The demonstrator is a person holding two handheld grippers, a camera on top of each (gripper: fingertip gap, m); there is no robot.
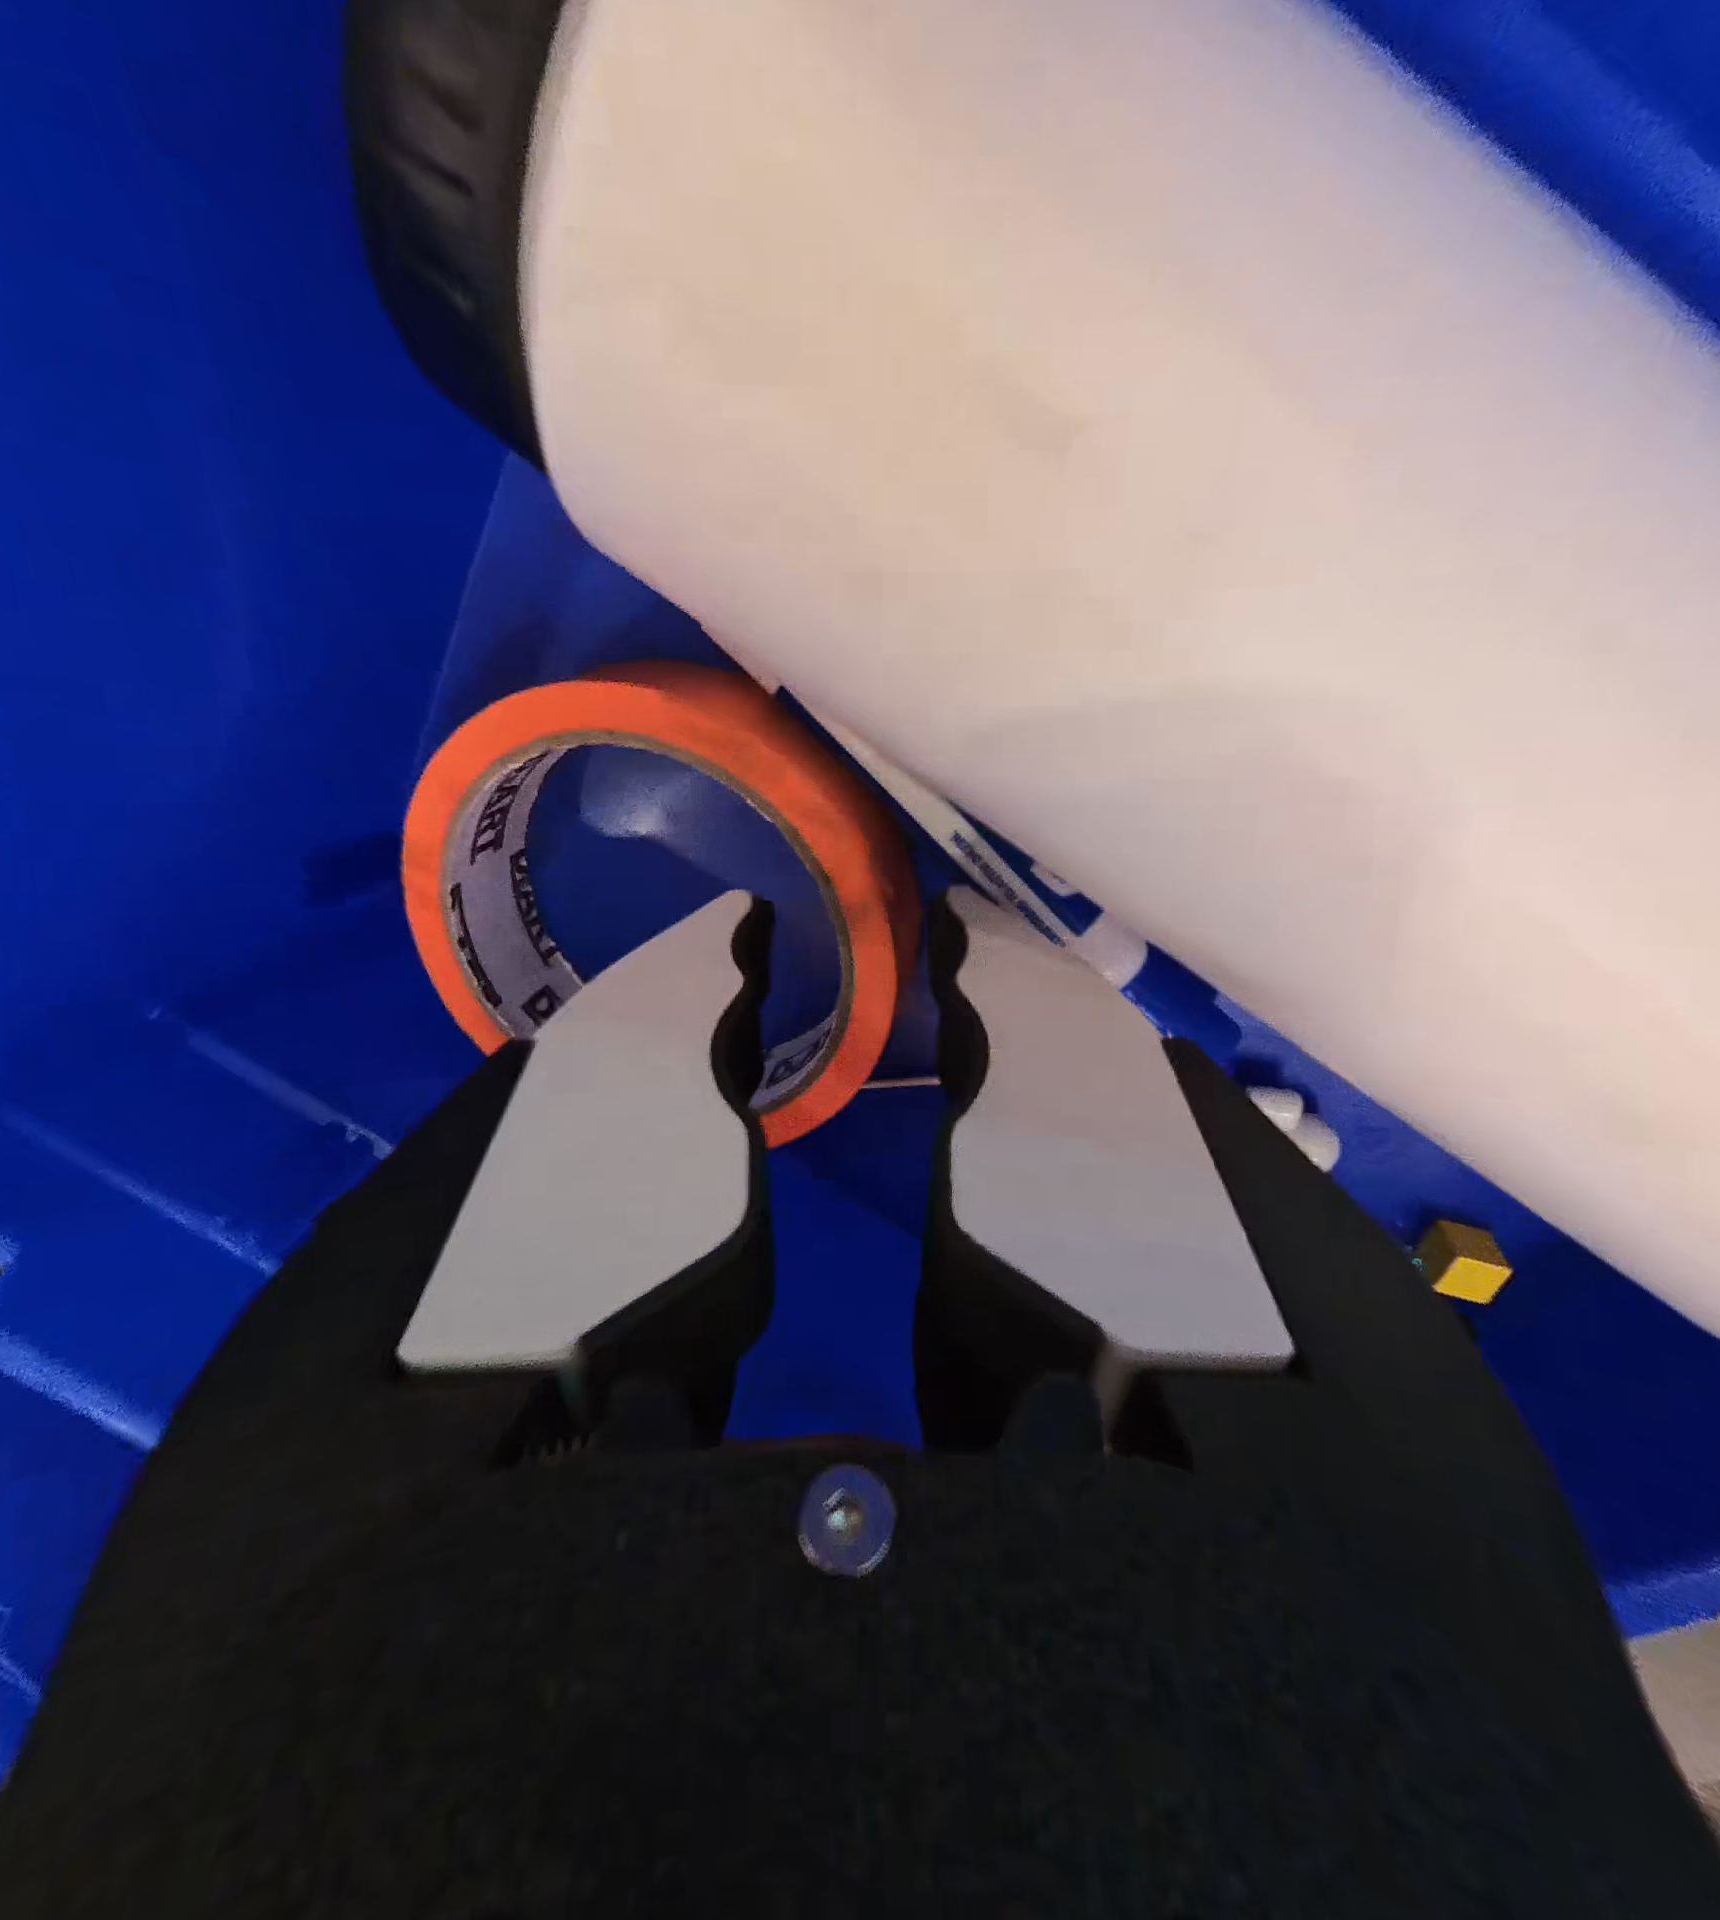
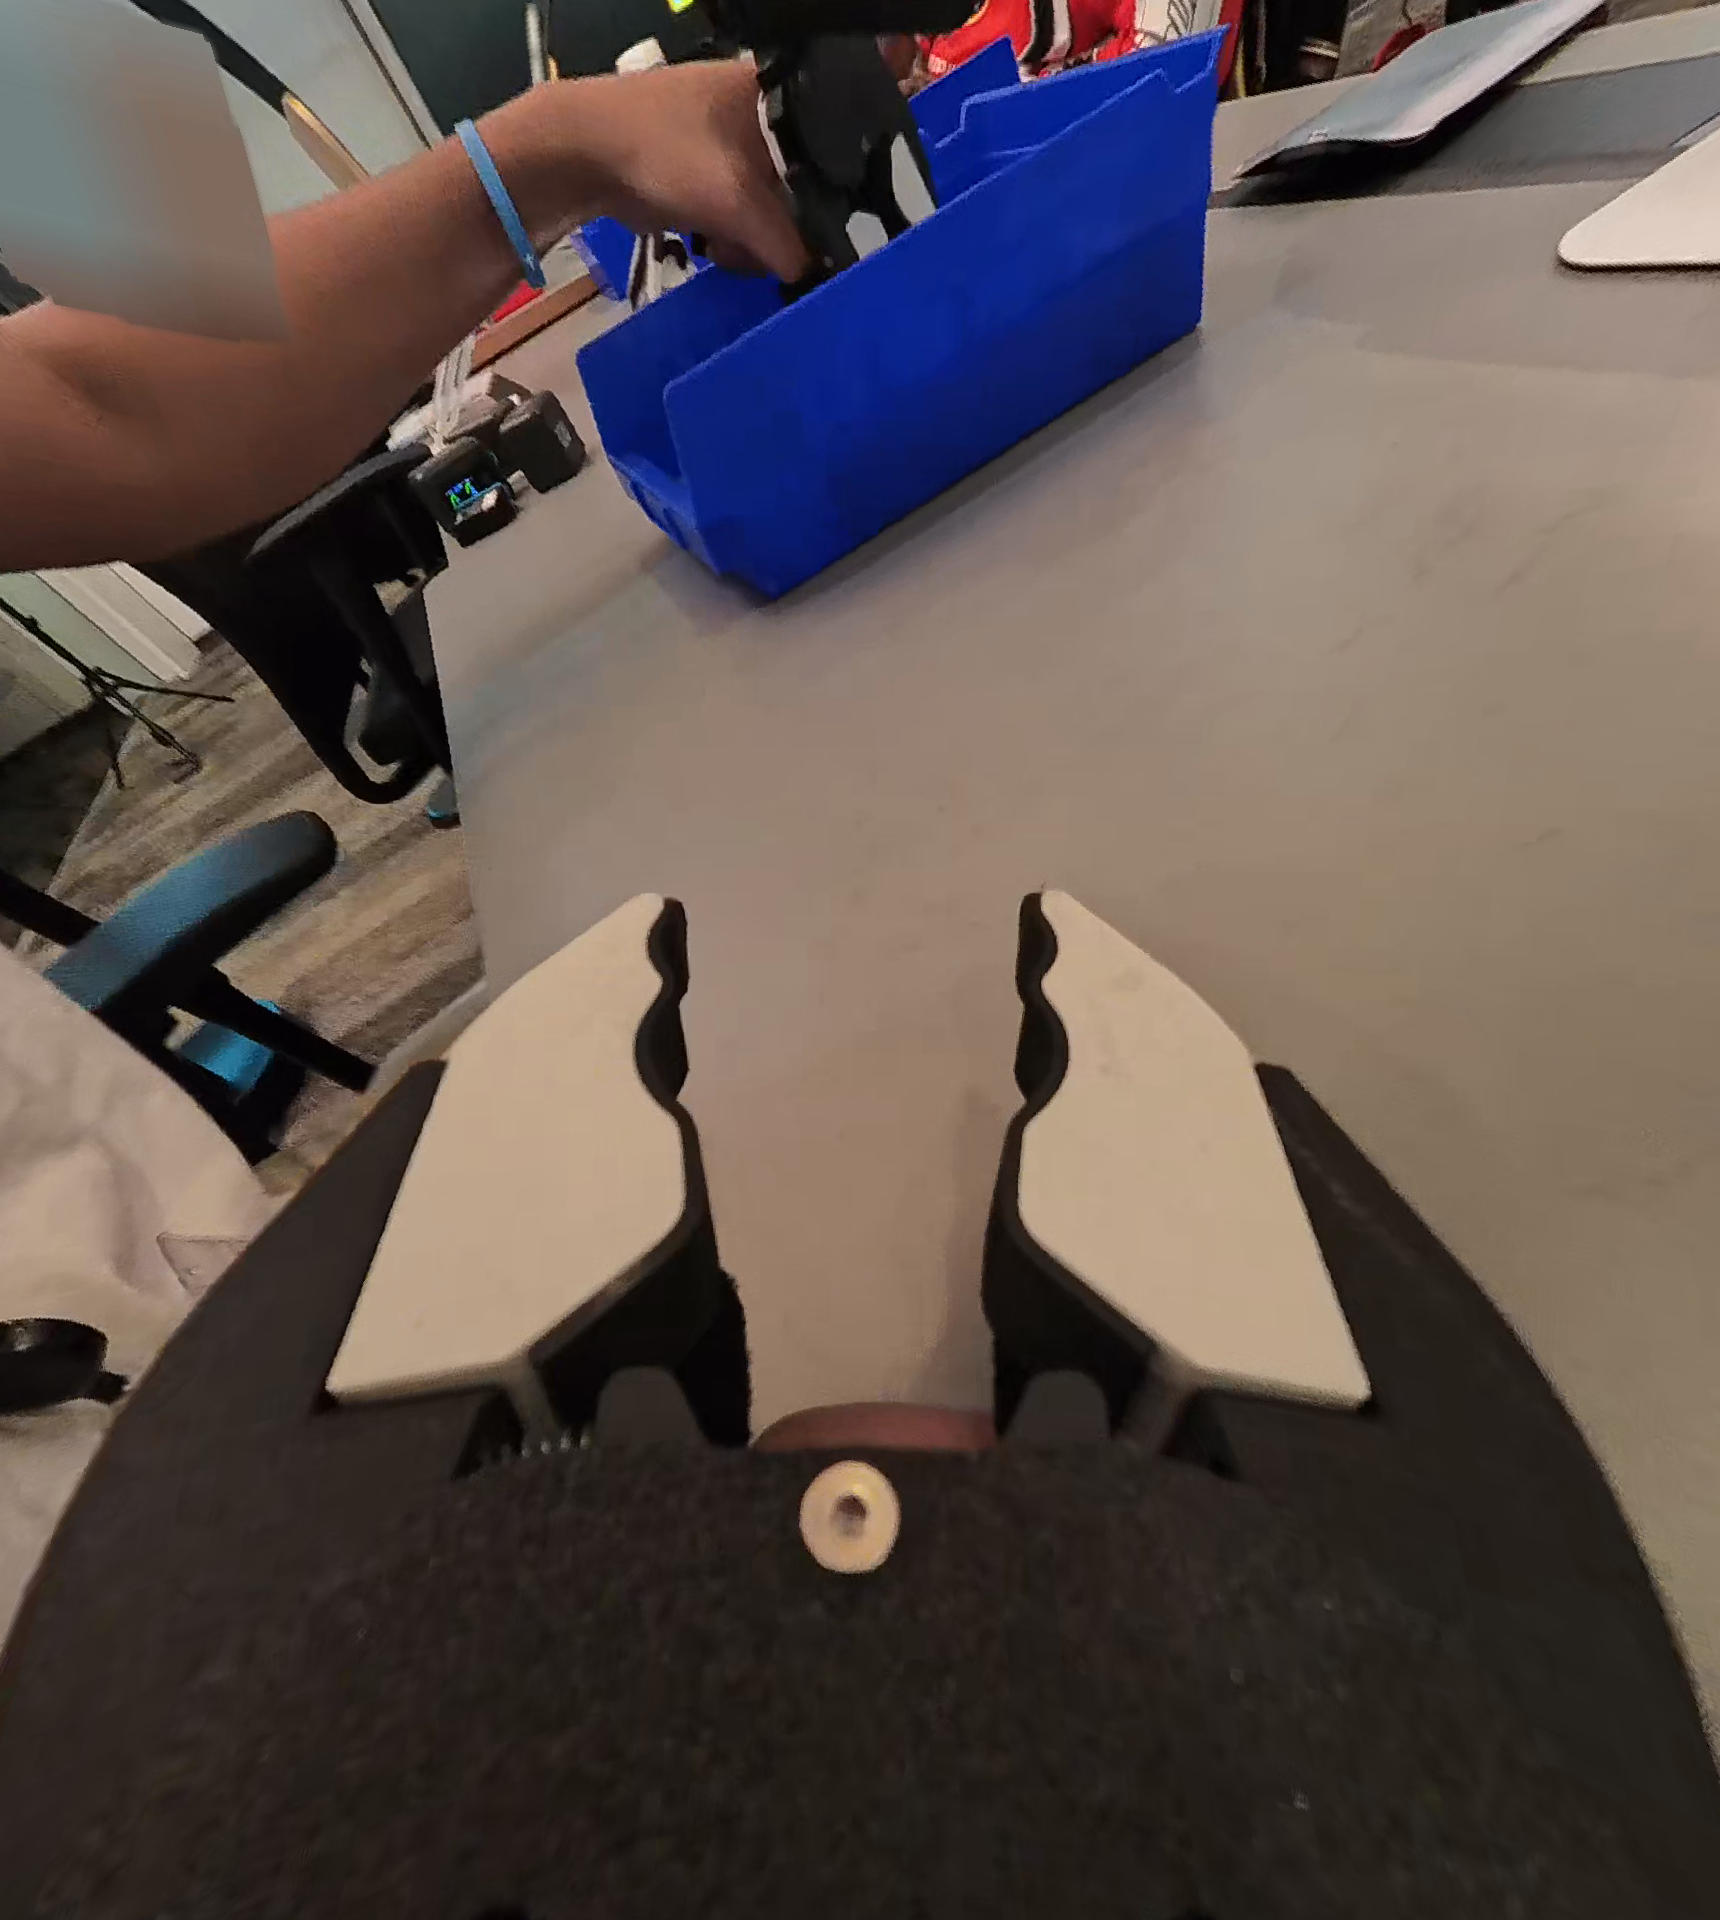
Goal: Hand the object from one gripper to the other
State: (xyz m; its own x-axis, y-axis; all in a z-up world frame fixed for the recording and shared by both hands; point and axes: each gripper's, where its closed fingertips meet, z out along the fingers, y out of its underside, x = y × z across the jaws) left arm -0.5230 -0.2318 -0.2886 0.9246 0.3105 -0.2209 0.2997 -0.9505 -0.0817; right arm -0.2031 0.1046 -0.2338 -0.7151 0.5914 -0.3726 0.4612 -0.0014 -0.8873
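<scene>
Orange tape roll (image 1: 656, 896) is sitting on edge inside the blue bin (image 1: 160, 644), right at the tips of the left gripper (image 1: 845, 914). Jaws are spread a bit, with one finger (image 1: 627, 1101) poking through the roll's hole and the other on the outside of the ring, so the band sits in the gap, but I can't tell if it's actually pinched yet. Just past the roll, up and to the right of the gripper, a big white cylinder (image 1: 1147, 520) with a black end leans over it, touching the roll's top edge. A white-and-blue marker (image 1: 1032, 894) lies under that cylinder, just right of the fingertips, and there's a little yellow block (image 1: 1462, 1259) further right. From the right wrist view, the right gripper (image 2: 851, 914) hovers over the grey table (image 2: 1355, 727) with jaws wide apart and nothing between them; the bin is well ahead of it, with a person's hand (image 2: 669, 166) working the other gripper down into it.
</scene>
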